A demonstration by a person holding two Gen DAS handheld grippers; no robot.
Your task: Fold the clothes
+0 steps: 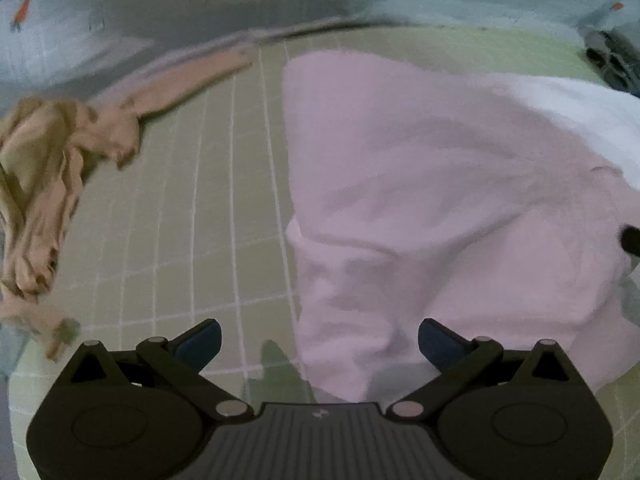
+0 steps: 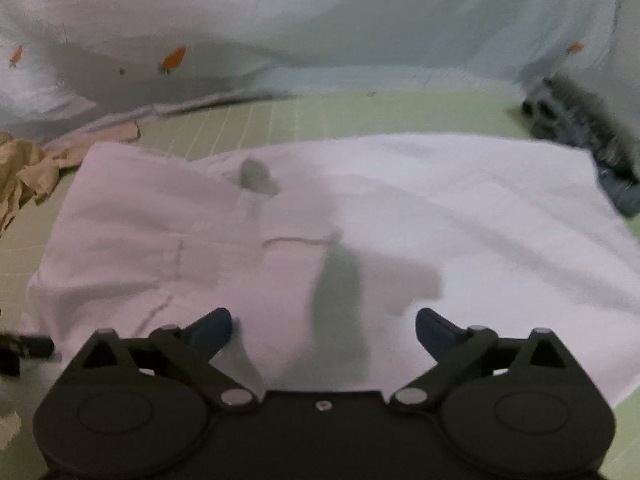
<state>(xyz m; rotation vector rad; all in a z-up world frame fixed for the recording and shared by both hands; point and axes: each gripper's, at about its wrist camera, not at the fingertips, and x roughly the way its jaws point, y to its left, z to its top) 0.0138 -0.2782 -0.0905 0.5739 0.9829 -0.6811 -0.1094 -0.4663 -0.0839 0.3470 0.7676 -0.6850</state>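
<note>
A white shirt (image 1: 440, 200) lies spread on the green checked bed sheet (image 1: 180, 240). In the right wrist view the shirt (image 2: 320, 220) fills the middle, with a collar and a chest pocket showing. My left gripper (image 1: 319, 340) is open and empty, just above the shirt's near left edge. My right gripper (image 2: 323, 330) is open and empty, above the shirt's near edge. A dark tip of the other gripper shows at the left edge of the right wrist view (image 2: 24, 348).
A crumpled beige garment (image 1: 48, 184) lies left of the shirt; it also shows in the right wrist view (image 2: 24, 176). A dark grey-blue garment (image 2: 592, 136) lies at the far right. A pale blue carrot-print quilt (image 2: 280, 32) bounds the far side.
</note>
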